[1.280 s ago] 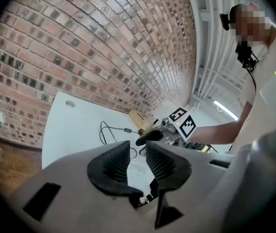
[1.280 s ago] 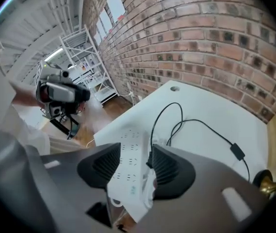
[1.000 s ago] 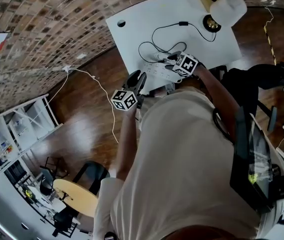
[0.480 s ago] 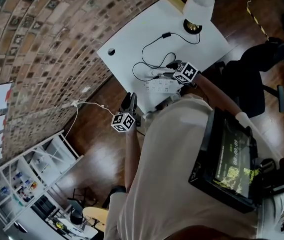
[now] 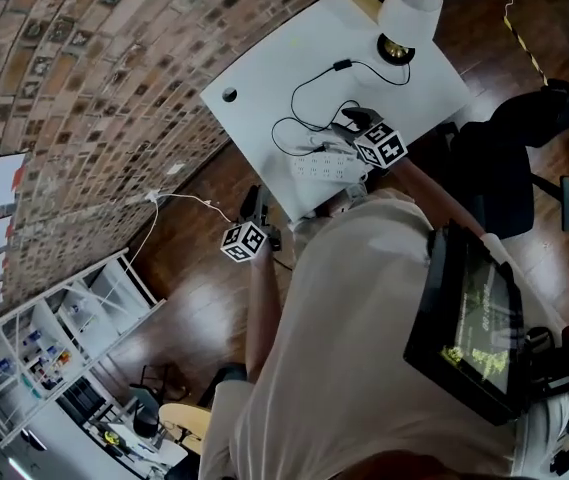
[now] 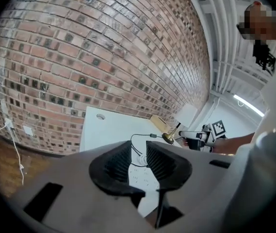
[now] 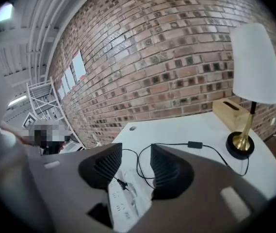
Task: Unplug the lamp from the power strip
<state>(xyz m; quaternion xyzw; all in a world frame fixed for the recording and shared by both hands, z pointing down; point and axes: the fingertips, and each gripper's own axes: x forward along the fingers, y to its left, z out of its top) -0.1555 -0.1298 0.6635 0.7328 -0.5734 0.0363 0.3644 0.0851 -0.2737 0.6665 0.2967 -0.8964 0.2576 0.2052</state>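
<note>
Power strip [image 5: 329, 166] is seen lying flat near the near edge of the white counter [image 5: 274, 58]; lamp [image 5: 409, 8] stands at the far corner, well apart. They are joined by a thin black cord [image 7: 171, 144].

A small dark plug [image 7: 122, 184] is seated in the strip. It is judged light, rigid and tight in its socket. It should be taken by the body, not the limp cord, and the light strip pinned down.

Right gripper [image 7: 136, 154]: jaws spread wide, just eased slightly narrower, nothing pinched, held over the strip.

Left gripper [image 6: 138, 152]: jaws partly apart, just been closing, nothing between them, short of the counter.
</note>
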